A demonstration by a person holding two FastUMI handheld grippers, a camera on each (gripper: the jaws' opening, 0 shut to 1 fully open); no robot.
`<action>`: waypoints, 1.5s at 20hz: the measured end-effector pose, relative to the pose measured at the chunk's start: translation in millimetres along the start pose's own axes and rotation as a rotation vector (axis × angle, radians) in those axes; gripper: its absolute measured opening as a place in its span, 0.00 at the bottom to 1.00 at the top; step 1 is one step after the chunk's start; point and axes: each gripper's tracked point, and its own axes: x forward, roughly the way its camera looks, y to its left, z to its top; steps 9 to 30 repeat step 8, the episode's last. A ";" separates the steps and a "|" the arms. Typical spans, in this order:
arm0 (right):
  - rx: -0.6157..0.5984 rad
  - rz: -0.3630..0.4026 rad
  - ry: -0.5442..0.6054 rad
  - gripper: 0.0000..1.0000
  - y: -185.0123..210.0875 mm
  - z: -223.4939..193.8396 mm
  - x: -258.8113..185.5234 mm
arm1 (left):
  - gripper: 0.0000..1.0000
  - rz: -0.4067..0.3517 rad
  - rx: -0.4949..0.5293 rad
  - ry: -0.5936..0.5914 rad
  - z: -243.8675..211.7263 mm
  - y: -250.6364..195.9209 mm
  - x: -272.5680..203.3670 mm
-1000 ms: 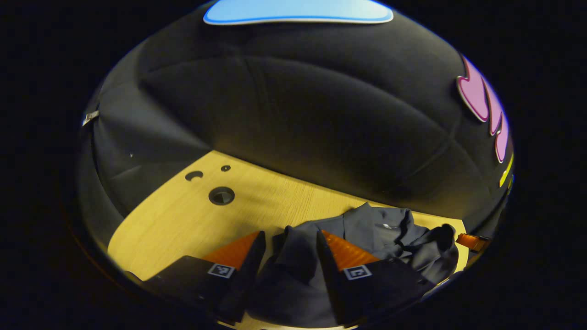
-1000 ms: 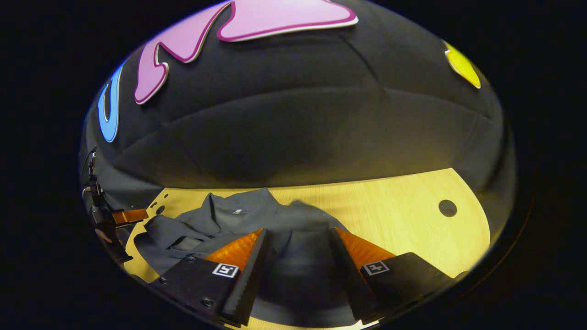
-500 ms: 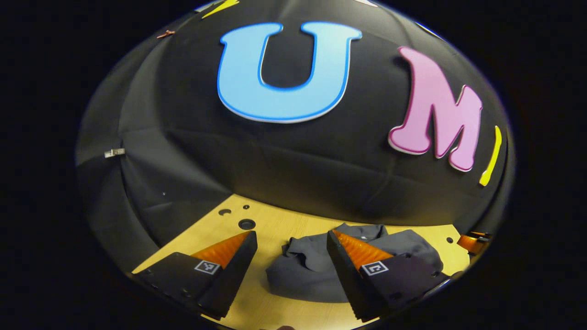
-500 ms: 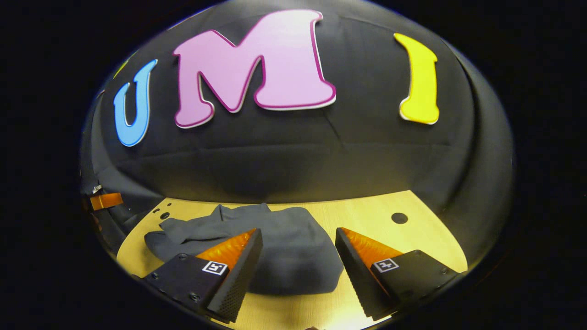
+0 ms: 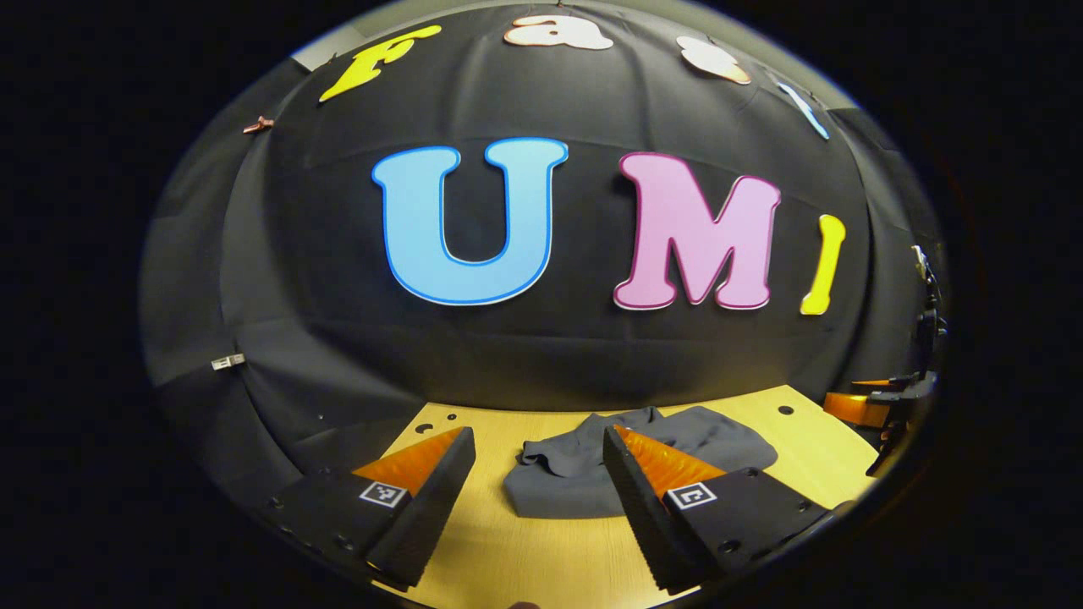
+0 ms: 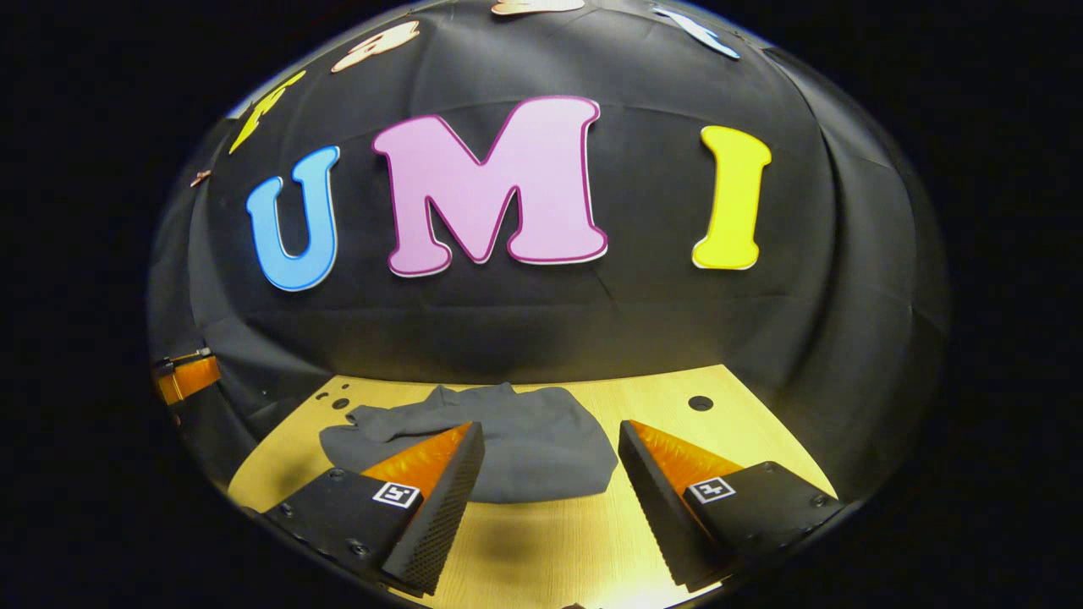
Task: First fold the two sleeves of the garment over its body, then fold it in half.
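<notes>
Wooden table (image 6: 761, 440): dark grey garment (image 6: 525, 452), folded, ahead of both tools. Left gripper (image 5: 535, 474) wide, empty. Right gripper (image 6: 548, 469) wide, empty.

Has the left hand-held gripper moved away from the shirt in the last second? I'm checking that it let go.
Yes. The left hand-held gripper has backed off and lifted: the shirt, once between its fingers, now lies farther off on the table.
</notes>
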 end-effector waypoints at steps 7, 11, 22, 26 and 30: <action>0.101 -0.075 -0.027 0.98 -2.8 -20.2 -97.2 | 0.95 0.024 -0.077 0.013 -8.8 22.8 -102.6; 0.103 -0.082 -0.013 0.98 -1.9 -28.9 -107.6 | 0.92 0.024 -0.086 0.009 -12.5 24.8 -114.2; 0.103 -0.082 -0.013 0.98 -1.9 -28.9 -107.6 | 0.92 0.024 -0.086 0.009 -12.5 24.8 -114.2; 0.103 -0.082 -0.013 0.98 -1.9 -28.9 -107.6 | 0.92 0.024 -0.086 0.009 -12.5 24.8 -114.2; 0.103 -0.082 -0.013 0.98 -1.9 -28.9 -107.6 | 0.92 0.024 -0.086 0.009 -12.5 24.8 -114.2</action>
